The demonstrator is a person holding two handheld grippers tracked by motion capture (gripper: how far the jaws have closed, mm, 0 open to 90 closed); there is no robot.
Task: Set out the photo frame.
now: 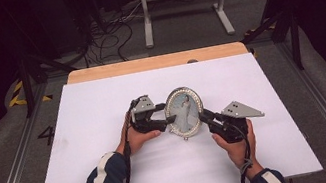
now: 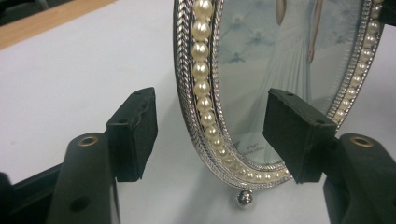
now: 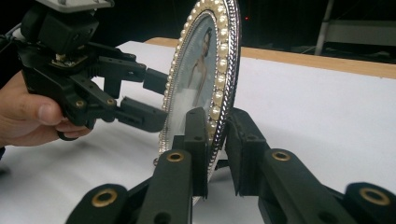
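Observation:
An oval photo frame with a pearl-beaded silver rim stands upright on the white table top; it holds a picture of a figure in a white dress. My right gripper grips the frame's right edge, one pad on the beaded front, the other behind it. In the right gripper view its jaws press the rim low down. My left gripper straddles the frame's left edge, open. In the left gripper view both pads stand off the frame, with gaps either side, and a small ball foot rests on the table.
The white top ends in a wooden strip at the far side. Beyond it stand a grey metal stand and loose cables on the floor. Bare white surface lies all around the frame.

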